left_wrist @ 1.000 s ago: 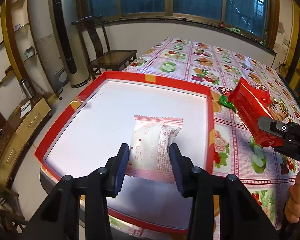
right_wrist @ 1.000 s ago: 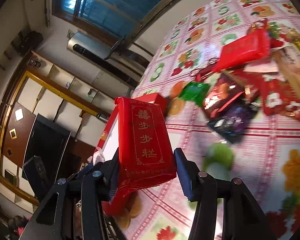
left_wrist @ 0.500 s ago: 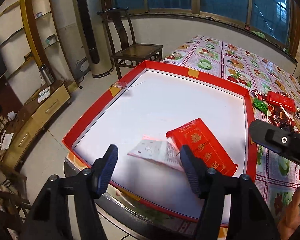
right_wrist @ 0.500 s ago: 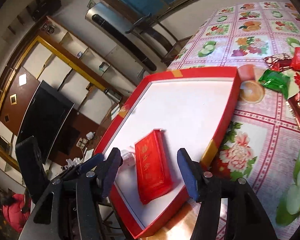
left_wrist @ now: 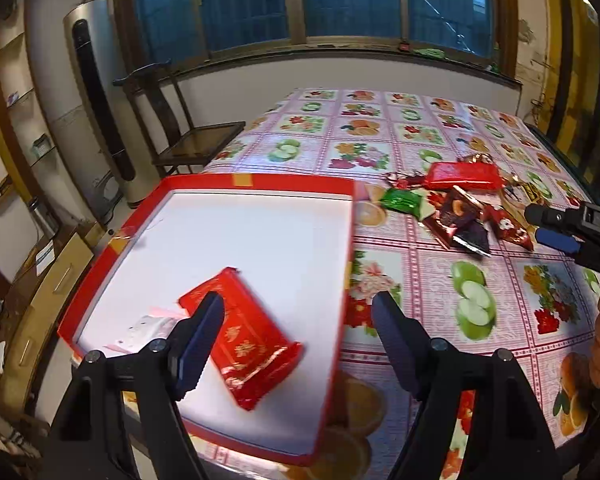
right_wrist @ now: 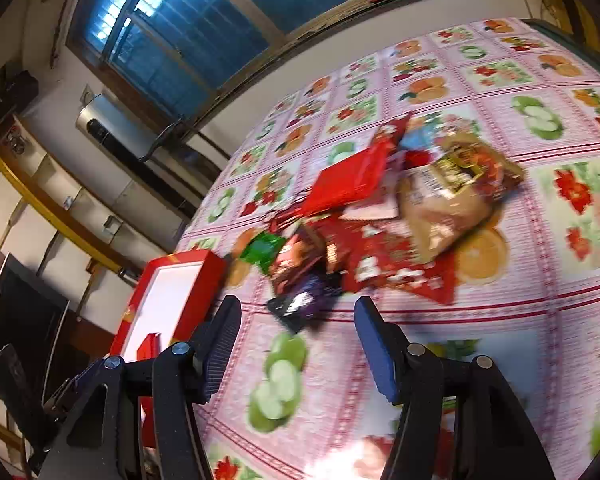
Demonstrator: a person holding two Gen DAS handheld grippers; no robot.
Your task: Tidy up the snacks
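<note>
Since the earlier frames the red packet (left_wrist: 248,340) has been released into the red-rimmed tray (left_wrist: 260,179) at the worktop (left_wrist: 440,280) edge, overlapping a pale packet (left_wrist: 148,326). Both the left hand-held gripper (left_wrist: 296,344) and the right hand-held gripper (right_wrist: 298,344) are empty; the left jaws have just been opening wider. A fresh pick is judged next, from the crinkly foil pile (right_wrist: 380,216) mid-worktop: a flat, slippery purple pouch (right_wrist: 300,304) lies nearest.

The table (left_wrist: 380,128) wears a fruit-and-flower patterned cloth. On it, ahead and left of the left hand-held gripper (left_wrist: 296,332), lies a red-rimmed tray (left_wrist: 260,184); ahead and right, near the right hand-held gripper (right_wrist: 296,344), a heap of snack packets (right_wrist: 380,220).
</note>
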